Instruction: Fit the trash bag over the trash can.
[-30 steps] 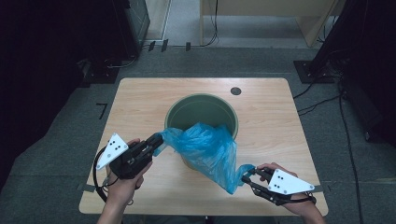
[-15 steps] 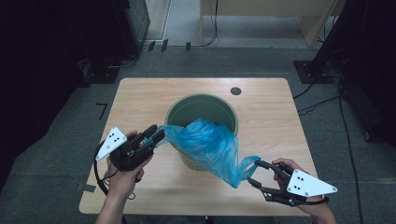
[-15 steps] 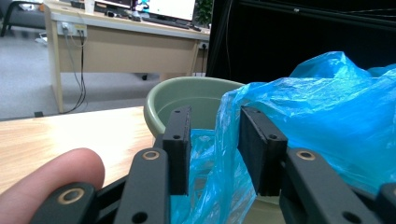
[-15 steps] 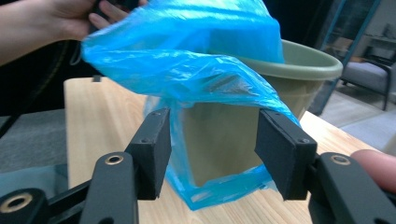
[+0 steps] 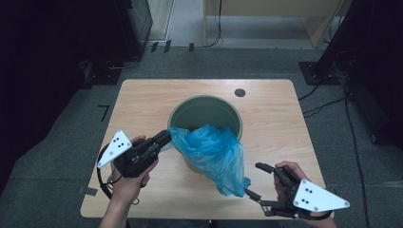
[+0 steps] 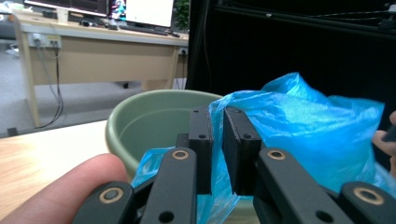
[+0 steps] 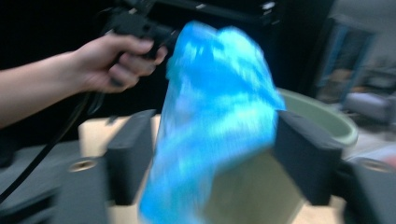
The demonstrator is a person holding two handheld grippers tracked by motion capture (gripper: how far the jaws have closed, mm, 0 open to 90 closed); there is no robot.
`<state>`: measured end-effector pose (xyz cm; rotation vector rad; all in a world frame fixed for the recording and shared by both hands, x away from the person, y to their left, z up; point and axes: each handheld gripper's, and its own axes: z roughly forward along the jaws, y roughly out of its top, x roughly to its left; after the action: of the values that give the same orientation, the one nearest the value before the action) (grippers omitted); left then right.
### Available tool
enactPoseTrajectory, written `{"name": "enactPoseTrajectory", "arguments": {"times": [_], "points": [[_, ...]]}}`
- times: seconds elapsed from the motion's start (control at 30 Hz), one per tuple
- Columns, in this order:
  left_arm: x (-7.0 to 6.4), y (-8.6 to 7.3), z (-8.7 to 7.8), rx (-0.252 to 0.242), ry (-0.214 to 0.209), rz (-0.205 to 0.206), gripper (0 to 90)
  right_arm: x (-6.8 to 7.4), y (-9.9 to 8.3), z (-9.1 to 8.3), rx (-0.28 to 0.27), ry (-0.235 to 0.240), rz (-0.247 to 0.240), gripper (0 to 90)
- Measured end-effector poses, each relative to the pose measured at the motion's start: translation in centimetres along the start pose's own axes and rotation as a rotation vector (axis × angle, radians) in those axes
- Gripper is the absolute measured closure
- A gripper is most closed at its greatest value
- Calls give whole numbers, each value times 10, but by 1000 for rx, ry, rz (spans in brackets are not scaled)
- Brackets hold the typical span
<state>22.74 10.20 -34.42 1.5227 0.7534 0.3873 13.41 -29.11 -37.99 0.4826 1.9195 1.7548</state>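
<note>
At the left, the left gripper [image 5: 164,138] pinches an edge of the blue plastic bag [image 5: 212,154], which drapes over the near rim of the green bin [image 5: 205,114] at the table's [image 5: 275,123] middle. The right gripper [image 5: 253,179], near right, stands spread beside the bag's hanging tail.

A wooden table [image 5: 142,99] with a dark round disc [image 5: 240,92]; a desk [image 6: 93,46] bearing monitors [image 6: 140,11].
</note>
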Motion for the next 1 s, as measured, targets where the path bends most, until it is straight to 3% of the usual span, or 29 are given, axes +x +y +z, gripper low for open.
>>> {"name": "enactPoseTrajectory", "arguments": {"times": [0.03, 0.07, 0.1, 0.13, 0.2, 0.23, 0.3, 0.33, 0.4, 0.47, 0.6, 0.77, 0.8, 0.83, 0.87, 0.9, 1.0], "points": [[0, 0, 0, 0, 0, 0, 823, 8, 4, 8, -6, -29, -10, 179], [-2, 1, 0, 0, -5, -2, 823, 8, 4, 8, -6, -29, -10, 179], [-4, 2, 0, -1, -11, 0, 825, 22, 8, 22, -4, -66, -34, 180], [-4, 2, 0, -1, -11, 0, 826, 22, 8, 22, -4, -66, -34, 180], [-6, 3, -1, -3, -16, 4, 825, 31, 7, 35, 15, -110, -63, 228], [-7, 4, -3, -4, -18, 7, 825, 33, 1, 48, 72, -175, -110, 333], [-7, 5, -6, -6, -23, 5, 825, 31, -6, 57, 118, -222, -104, 479], [-7, 5, -6, -6, -23, 5, 826, 30, -9, 59, 127, -245, -102, 593], [-8, 6, -9, -2, -30, 13, 828, 26, -11, 62, 146, -265, -82, 790], [-7, 6, -9, 3, -27, 16, 826, 21, -9, 62, 145, -257, -61, 880], [-2, 6, -9, 14, -27, -8, 822, 11, 1, 58, 115, -253, -21, 900], [-2, 9, -6, 11, -25, 5, 816, -4, 11, 58, 95, -258, 3, 900], [-2, 11, -6, 9, -24, 8, 809, -14, 13, 60, 89, -268, 44, 900], [-1, 13, -4, 8, -23, 11, 809, -14, 13, 60, 89, -268, 44, 900], [0, 15, -3, 11, -21, 16, 807, -20, 14, 61, 85, -266, 78, 900], [1, 16, 0, 15, -14, 20, 804, -34, 14, 65, 93, -286, 146, 900], [11, 19, 9, 32, 14, 17, 809, -54, 9, 75, 131, -327, 191, 900]]}}
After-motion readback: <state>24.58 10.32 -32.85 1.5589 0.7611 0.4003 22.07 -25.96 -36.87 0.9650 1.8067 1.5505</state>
